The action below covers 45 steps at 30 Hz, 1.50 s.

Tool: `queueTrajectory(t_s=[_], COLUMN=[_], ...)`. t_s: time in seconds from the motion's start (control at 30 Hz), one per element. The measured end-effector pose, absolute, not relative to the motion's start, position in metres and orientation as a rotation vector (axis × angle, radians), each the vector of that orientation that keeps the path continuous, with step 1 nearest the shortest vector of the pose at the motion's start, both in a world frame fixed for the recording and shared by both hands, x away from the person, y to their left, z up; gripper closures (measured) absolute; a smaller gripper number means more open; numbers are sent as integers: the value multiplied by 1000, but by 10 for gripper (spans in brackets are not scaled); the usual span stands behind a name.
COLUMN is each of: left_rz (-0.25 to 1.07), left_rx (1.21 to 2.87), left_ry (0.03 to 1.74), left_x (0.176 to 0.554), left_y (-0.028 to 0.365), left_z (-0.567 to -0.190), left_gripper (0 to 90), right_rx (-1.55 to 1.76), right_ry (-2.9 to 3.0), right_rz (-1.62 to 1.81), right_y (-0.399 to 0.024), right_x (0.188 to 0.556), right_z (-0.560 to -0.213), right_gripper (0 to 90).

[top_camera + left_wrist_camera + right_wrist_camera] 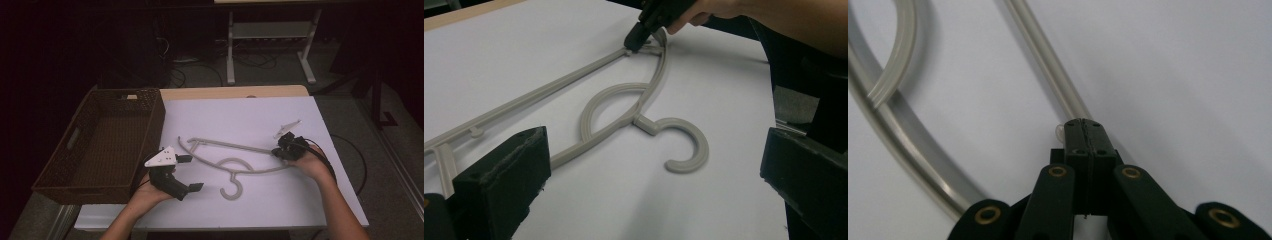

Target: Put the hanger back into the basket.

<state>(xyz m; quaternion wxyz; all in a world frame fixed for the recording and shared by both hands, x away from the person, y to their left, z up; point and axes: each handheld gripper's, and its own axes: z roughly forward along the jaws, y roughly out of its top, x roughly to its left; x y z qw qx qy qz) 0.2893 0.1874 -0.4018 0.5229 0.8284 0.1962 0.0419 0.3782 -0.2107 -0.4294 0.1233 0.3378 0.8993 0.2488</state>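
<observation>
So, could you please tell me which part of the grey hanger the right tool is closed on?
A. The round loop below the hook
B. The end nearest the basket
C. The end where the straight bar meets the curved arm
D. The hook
C: the right tool is shut on the hanger at its far end, where bar and arm join, while the hook lies free on the table between the two hands.

Dim high view, dark vignetted surroundings, soft shadows on pale table [260, 120], close foreground blurred
</observation>
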Motion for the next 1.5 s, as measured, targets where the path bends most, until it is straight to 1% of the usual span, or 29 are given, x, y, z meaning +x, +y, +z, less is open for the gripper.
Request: queueTrajectory(t_s=[0.2,0.33,0.5,0.57,0.6,0.63,0.67,0.7,0.73,0.77,0.8,0.87,0.9,0.93,0.97,1.0,1.07,1.33,1.5], left_rz=[97,97,97,97,94,93,92,92,91,91,91,90,90,88,88,89,90,91,90], left_rx=[1983,1982,1978,1977,1974,1971,1970,1970,1971,1971,1972,1971,1971,1971,1971,1971,1971,1970,1972], left_ry=[471,468,474,474,475,476,478,478,477,477,476,476,476,475,475,475,475,475,475], left_x=[290,289,290,290,290,291,291,291,291,291,291,291,291,291,291,291,291,291,291], left_y=[187,187,188,188,188,189,189,189,189,189,189,189,189,189,189,189,189,189,189], left_z=[-403,-402,-402,-402,-402,-402,-402,-402,-402,-402,-402,-402,-402,-402,-402,-402,-402,-403,-402], left_gripper=[0,0,0,0,0,0,0,0,0,0,0,0,0,0,0,0,0,0,0], right_rx=[1020,1056,1066,1063,1025,1025,952,952,875,875,813,764,764,687,687,624,611,543,504], right_ry=[2557,2540,2530,2532,2560,2560,2586,2586,2631,2631,2662,2706,2706,2746,2746,2781,2806,2834,2850], right_rz=[699,736,782,860,949,949,1013,1013,1083,1083,1124,1155,1155,1136,1136,1130,1108,1043,1017], right_y=[-213,-215,-214,-210,-200,-200,-187,-187,-170,-170,-157,-142,-142,-129,-129,-118,-107,-91,-88], right_x=[403,409,404,400,395,395,391,391,388,388,385,381,381,380,380,379,378,383,382], right_z=[-432,-434,-429,-424,-419,-419,-415,-415,-413,-413,-412,-413,-413,-415,-415,-420,-424,-438,-441], right_gripper=[898,898,895,863,837,837,823,823,818,818,814,812,812,802,802,792,778,769,807])
